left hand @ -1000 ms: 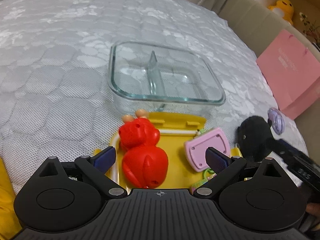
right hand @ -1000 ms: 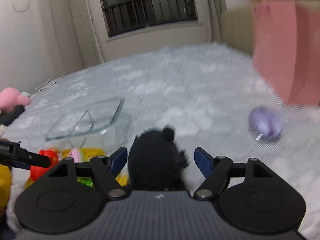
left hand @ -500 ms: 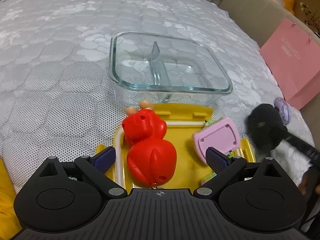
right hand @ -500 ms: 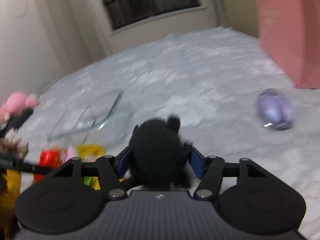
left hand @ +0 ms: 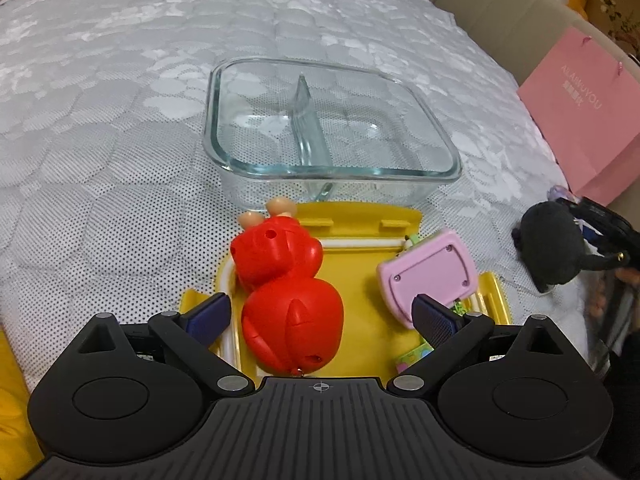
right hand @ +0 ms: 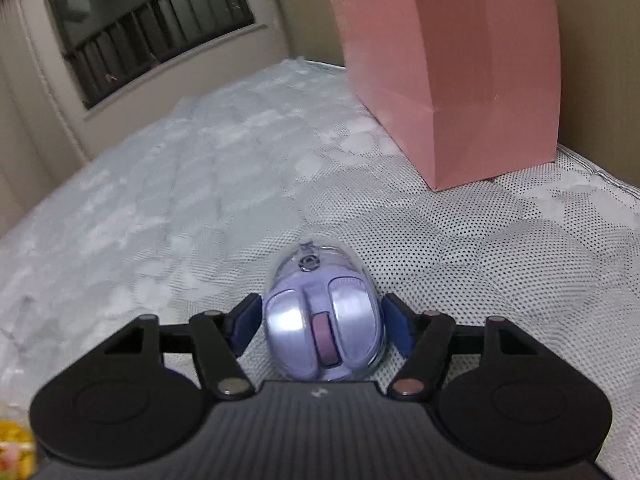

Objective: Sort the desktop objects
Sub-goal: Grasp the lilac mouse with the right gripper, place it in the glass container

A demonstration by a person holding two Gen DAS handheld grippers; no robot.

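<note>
The left gripper (left hand: 320, 318) hangs released above the red toy (left hand: 286, 300) and pink gadget (left hand: 428, 276) on the yellow tray (left hand: 360, 220), the empty glass dish (left hand: 328, 120) beyond. Only the right view shows the right gripper (right hand: 322, 326) spread, unclenched, around the purple mouse (right hand: 324, 320) near a pink bag (right hand: 452, 68); the left view alone shows the black plush (left hand: 552, 252) at far right.

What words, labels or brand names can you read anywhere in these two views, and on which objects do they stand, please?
"ALAIWUYOU" – printed down the face of the pink paper bag, in the left wrist view.
A smaller line of print beside it on the bag is too small to read.
In the right wrist view the bag's visible sides show no print, and the purple computer mouse carries no readable marking.
No text shows on the red toy or the glass container.
</note>
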